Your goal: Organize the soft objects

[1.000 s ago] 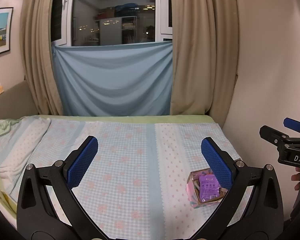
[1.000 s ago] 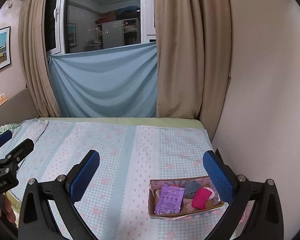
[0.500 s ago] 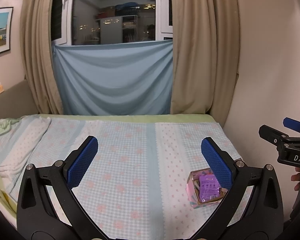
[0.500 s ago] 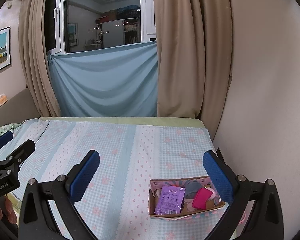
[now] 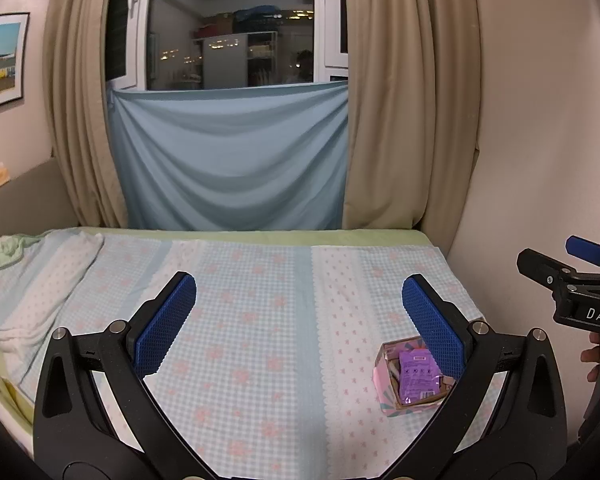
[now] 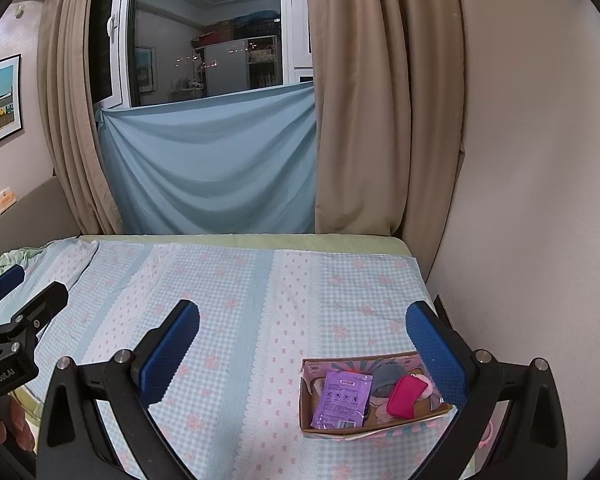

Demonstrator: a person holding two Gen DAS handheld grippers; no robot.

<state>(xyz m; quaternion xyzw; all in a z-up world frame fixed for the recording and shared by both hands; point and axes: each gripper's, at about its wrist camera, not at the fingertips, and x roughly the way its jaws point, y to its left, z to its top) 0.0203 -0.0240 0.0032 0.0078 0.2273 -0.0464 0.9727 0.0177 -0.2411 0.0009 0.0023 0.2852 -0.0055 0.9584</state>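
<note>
Cardboard box (image 6: 364,428) sits near bedspread's (image 6: 240,300) right edge, by the wall (image 6: 520,200).

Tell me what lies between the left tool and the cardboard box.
Only bare checked bedsheet lies between the left tool and the box, as the right wrist view shows.

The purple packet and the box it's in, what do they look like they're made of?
Purple packet: probably thin plastic film, glossy; light glints off its wrinkled surface, and it carries a printed label with a barcode.
Box: looks like cardboard, matte; the inside shows plain brown board, while the outside is printed in pink and blue.
</note>
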